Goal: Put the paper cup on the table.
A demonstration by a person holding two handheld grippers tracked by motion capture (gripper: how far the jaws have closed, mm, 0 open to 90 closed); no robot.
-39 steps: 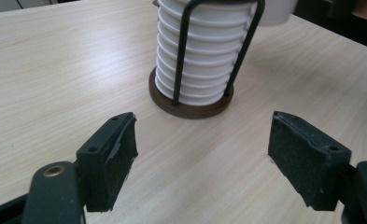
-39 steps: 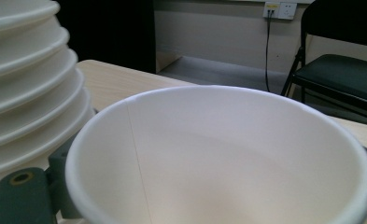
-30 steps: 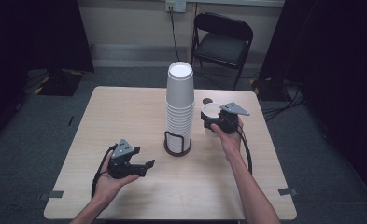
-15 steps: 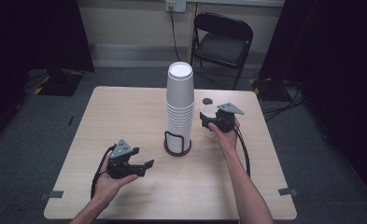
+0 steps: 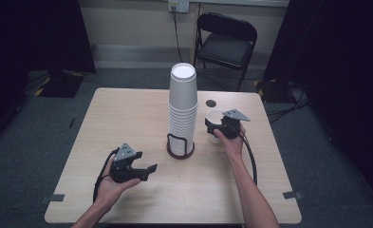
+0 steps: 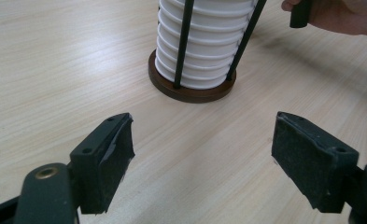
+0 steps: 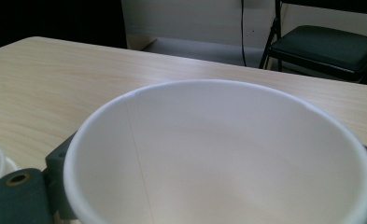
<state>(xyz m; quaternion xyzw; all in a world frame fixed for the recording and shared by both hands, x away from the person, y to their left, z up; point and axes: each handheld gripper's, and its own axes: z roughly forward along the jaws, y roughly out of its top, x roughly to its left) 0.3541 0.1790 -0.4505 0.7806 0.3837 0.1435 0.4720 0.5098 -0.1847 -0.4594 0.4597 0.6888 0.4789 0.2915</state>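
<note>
A tall stack of white paper cups (image 5: 182,107) stands upside down in a black wire holder with a round brown base (image 5: 180,151) at the table's middle. Just right of it, my right gripper (image 5: 214,127) is shut on a single white cup (image 5: 214,117) held mouth up. That cup's rim and inside (image 7: 218,154) sit close up in the right gripper view, between the black fingers (image 7: 17,196). My left gripper (image 5: 146,172) rests open near the front left, pointing at the holder. In the left gripper view its jaws stand wide apart (image 6: 202,158), with the holder base (image 6: 190,91) ahead.
A small dark round disc (image 5: 211,103) lies on the wooden table (image 5: 127,114) behind the held cup. A black folding chair (image 5: 228,42) stands beyond the far edge. The person's right hand (image 6: 340,18) shows past the holder in the left gripper view.
My right gripper has drifted slightly toward the person and the stack, and the white cup now shows clearly in it. The left gripper has not moved.
</note>
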